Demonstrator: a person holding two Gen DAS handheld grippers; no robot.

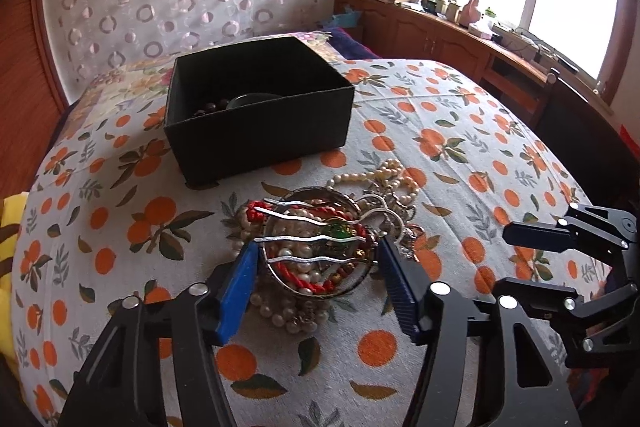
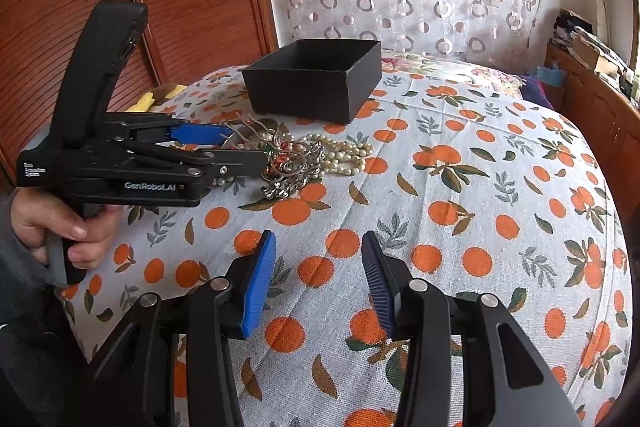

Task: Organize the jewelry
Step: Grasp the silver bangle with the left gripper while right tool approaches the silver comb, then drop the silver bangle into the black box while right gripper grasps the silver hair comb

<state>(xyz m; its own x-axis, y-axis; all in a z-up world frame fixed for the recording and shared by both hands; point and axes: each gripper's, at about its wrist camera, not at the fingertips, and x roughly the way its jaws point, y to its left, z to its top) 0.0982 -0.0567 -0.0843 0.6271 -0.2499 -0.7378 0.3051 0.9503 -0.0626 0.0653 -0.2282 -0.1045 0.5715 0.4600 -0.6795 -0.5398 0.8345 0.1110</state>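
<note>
Here, left wrist view: your left claw (image 1: 316, 279) straddles jewelry pile (image 1: 320, 247) on bed (image 1: 460, 163) — blue pads either side of silver bangle, contact unclear, so grip can't be told. Black box (image 1: 256, 107) just behind pile. Right wrist view: your right claw (image 2: 318, 279) gapes, nothing between pads, near pile (image 2: 296, 159); hand (image 2: 60, 227) grips left handle.

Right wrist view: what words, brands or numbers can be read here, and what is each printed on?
"GenRobot.AI": white lettering on the side of the left gripper, on its black body just above the hand.
Small white label in three short lines at the rear of that same body: too small and blurred to read.
Black box, bedspread: no text visible.
</note>
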